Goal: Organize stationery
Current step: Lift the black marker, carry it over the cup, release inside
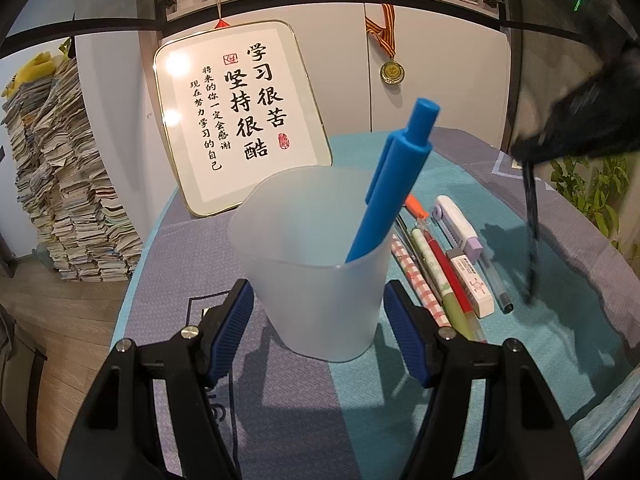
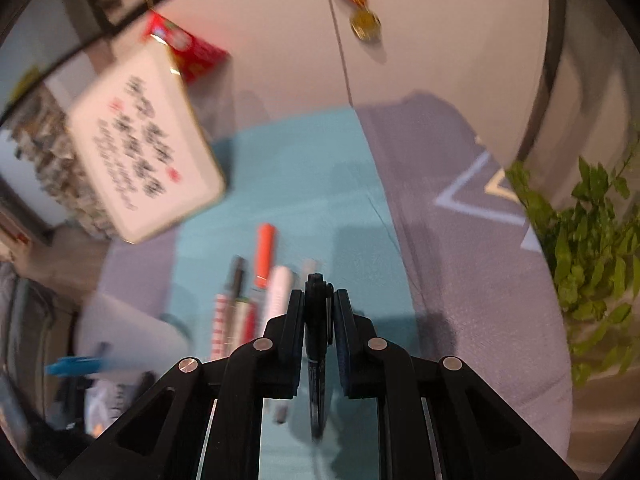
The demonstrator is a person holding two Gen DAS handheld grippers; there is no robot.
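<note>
Two claws are mine. At the bottom of the left view, my left gripper (image 1: 318,332) clamps its ribbed blue pads (image 1: 236,320) on the frosted translucent plastic cup (image 1: 312,276), which stands on the teal and grey cloth-covered table (image 1: 400,412) with a chunky blue click pen (image 1: 394,184) leaning inside. Right of the cup lies a row of pens, a white eraser (image 1: 472,286) and a lilac correction tape (image 1: 458,222). In the right view's lower centre, my right gripper (image 2: 318,304) is closed on a slim black pen (image 2: 318,320), above the teal cloth. Farther back, upper left, leans a framed calligraphy board (image 1: 240,120).
</note>
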